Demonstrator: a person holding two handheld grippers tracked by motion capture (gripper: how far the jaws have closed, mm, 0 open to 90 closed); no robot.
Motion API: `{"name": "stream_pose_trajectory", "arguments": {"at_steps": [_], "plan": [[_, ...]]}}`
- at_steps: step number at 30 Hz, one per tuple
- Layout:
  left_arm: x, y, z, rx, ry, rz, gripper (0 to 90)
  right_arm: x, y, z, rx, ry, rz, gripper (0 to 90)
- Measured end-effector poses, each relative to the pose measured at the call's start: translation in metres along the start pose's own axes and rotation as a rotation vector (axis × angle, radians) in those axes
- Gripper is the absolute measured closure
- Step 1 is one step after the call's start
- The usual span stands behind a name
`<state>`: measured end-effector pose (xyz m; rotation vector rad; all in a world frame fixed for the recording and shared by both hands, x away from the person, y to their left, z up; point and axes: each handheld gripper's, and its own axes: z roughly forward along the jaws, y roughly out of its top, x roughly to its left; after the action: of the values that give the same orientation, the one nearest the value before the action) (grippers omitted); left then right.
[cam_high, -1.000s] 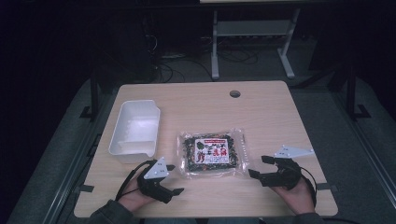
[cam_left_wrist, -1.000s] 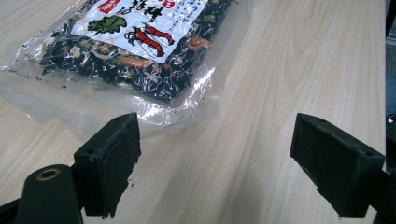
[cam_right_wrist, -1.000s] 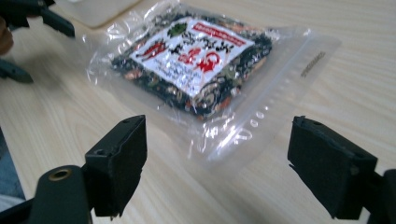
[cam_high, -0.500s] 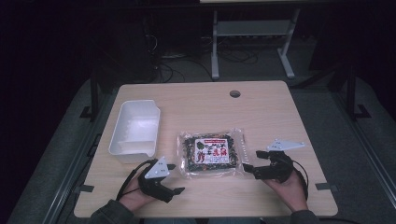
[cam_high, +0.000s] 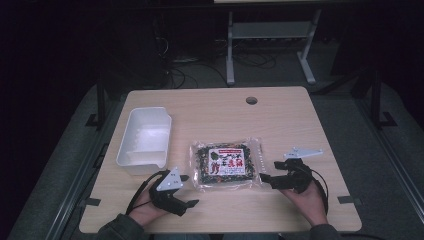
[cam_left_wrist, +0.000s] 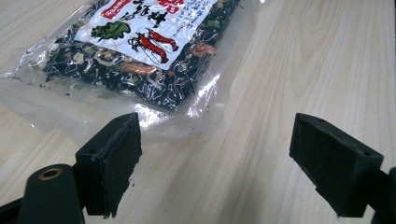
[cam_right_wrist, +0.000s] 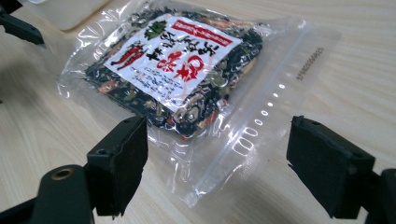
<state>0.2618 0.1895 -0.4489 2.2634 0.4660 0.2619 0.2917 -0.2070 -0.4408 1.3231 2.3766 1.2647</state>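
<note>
bare light wooden tabletop (cam_high: 280, 120) across the far half, open for passage up to the round cable hole (cam_high: 251, 100). blocked at mid-left by a white rectangular plastic tray (cam_high: 145, 140). flat clear plastic bag of dark dried mix with a white label (cam_high: 226, 163) lying centre front, between the wide-open left gripper (cam_high: 187, 191) and wide-open right gripper (cam_high: 268, 171), just beside each.

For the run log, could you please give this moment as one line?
left gripper: open, beside packet | right gripper: open, at packet edge | white tray: empty
</note>
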Motion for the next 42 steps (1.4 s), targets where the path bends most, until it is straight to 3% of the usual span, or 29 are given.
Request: {"name": "stream_pose_trajectory", "arguments": {"at_steps": [5, 15, 25, 34, 42], "plan": [[0.0, 0.0, 0.0, 0.004, 0.0, 0.001, 16.4, -0.007, -0.003, -0.005, 0.01, -0.031, 0.045, 23.3], [0.0, -0.001, 0.0, 0.004, -0.002, 0.002, 16.4, -0.006, -0.017, -0.01, 0.065, -0.037, 0.067, 32.8], [0.0, -0.001, 0.0, 0.012, -0.003, 0.006, 16.4, -0.007, -0.029, -0.004, 0.129, 0.014, 0.128, 39.9], [0.0, -0.001, 0.001, 0.017, -0.004, 0.007, 16.5, -0.005, -0.026, 0.006, 0.132, 0.051, 0.147, 42.6], [0.0, -0.001, 0.001, 0.017, -0.007, 0.007, 16.4, -0.003, -0.024, 0.013, 0.129, 0.054, 0.149, 48.1]]}}
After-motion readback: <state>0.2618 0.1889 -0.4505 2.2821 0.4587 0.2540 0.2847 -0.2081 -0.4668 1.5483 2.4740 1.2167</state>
